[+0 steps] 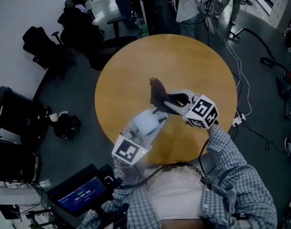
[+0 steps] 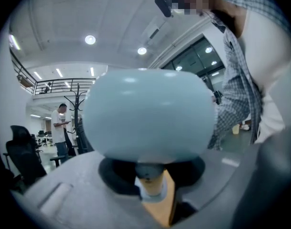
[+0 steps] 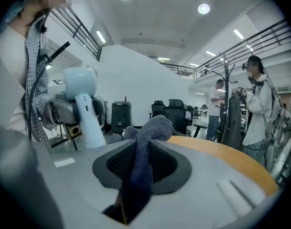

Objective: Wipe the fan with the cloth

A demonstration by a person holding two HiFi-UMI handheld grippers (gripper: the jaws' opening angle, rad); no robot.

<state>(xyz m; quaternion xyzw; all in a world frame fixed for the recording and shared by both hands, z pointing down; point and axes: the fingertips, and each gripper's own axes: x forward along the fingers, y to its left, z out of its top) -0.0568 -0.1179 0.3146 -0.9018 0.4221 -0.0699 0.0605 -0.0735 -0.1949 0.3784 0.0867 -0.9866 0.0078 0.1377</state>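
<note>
– Pale-blue plastic, that fan [image 1: 144,123]. Where is it, and why is it off the tabletop [image 1: 135,61]?
– In the head view it sits at about 7 o'clock from the tabletop's middle, held up in the air. The left tongs [image 2: 151,180] are closed narrow on its stem [image 2: 149,170], and the round head [image 2: 147,116] stands just above them. I'd judge it is gripped by the stem so the head stays bare for wiping on every side.
– And the cloth [image 3: 146,132]?
– Dark grey-blue, and pinched in the right tongs [image 3: 141,163], which are clamped on its middle. One bunched end sticks out past the tips and the rest hangs below. That free end is probably the part meant to rub the fan.
– Are the two touching?
– From above, the cloth lies at 1 o'clock of the fan and very near it. In the right gripper view the fan stands at 10 o'clock of the cloth, apart from it. I would not call that contact.
– Any containers?
– None that I can see. There is no box, tray or bin on the tabletop, so nothing to report inside one. Office chairs [image 1: 45,44] and people [image 1: 188,4] stand beyond it, from 9 round to 1 o'clock.
</note>
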